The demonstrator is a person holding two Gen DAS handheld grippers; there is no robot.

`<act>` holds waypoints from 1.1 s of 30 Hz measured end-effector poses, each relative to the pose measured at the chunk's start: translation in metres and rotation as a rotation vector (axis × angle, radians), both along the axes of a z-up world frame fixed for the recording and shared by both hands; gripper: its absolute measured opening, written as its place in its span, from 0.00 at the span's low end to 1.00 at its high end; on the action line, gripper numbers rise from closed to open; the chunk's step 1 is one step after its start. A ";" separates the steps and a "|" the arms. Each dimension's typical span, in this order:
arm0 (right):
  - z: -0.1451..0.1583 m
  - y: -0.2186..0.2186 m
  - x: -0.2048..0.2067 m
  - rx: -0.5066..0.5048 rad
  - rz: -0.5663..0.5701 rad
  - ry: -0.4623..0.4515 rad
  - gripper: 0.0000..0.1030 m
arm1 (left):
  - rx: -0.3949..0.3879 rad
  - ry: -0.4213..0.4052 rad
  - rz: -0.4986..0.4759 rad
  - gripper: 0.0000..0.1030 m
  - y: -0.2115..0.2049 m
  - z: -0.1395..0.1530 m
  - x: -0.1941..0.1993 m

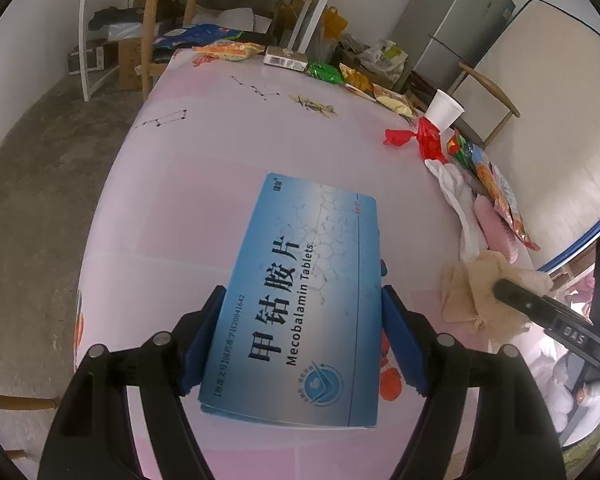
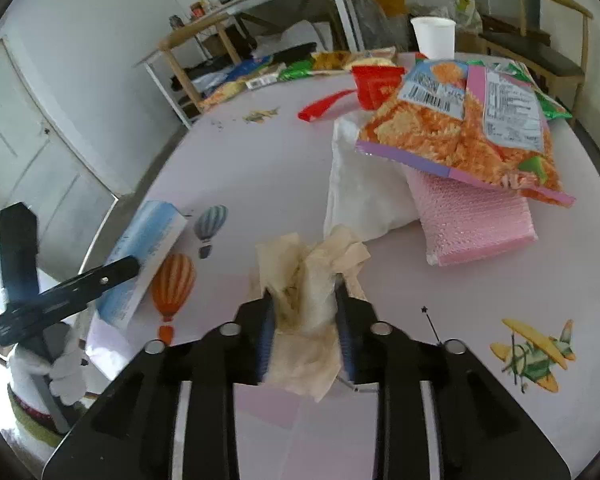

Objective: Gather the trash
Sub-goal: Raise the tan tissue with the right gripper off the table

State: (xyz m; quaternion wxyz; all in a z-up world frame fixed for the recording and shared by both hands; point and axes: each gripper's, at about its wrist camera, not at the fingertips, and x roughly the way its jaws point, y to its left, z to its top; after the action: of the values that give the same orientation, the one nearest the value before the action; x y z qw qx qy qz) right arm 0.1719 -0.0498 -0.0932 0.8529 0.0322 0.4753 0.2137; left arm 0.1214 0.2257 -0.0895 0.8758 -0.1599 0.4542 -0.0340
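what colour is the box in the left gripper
Blue fading to white, dark lettering; the medicine box shows best in the left wrist view.

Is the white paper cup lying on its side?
No. In the right wrist view the white paper cup stands upright, mouth up, at the far edge of the table.

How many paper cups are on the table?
1. The white paper cup stands upright near the far edge of the table, behind the red wrapper. Another could be hidden behind the snack bags.
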 end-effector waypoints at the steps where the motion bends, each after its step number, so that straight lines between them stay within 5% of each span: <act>1: -0.002 0.000 -0.002 -0.011 -0.001 -0.001 0.35 | -0.001 0.001 -0.001 0.71 0.000 -0.001 0.000; 9: -0.016 0.027 -0.010 -0.140 0.061 -0.032 0.57 | 0.045 0.004 -0.023 0.72 -0.005 -0.004 0.003; 14: -0.022 0.044 -0.018 -0.281 0.102 -0.114 0.59 | 0.120 0.007 -0.044 0.72 -0.014 -0.006 0.006; 18: -0.021 0.035 -0.014 -0.271 0.055 -0.109 0.43 | 0.176 0.013 -0.053 0.72 -0.021 -0.008 0.008; 23: -0.019 0.016 -0.008 -0.253 -0.017 -0.100 0.10 | 0.213 0.021 -0.046 0.71 -0.024 -0.011 0.012; 33: -0.006 -0.040 -0.016 -0.057 -0.120 -0.030 0.04 | 0.221 -0.003 -0.039 0.70 -0.031 -0.001 0.003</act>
State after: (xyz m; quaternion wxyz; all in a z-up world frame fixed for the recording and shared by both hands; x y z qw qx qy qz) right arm 0.1558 -0.0894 -0.0997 0.8718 0.0331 0.4656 0.1488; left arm 0.1245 0.1952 -0.0902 0.8878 -0.0536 0.4571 -0.0012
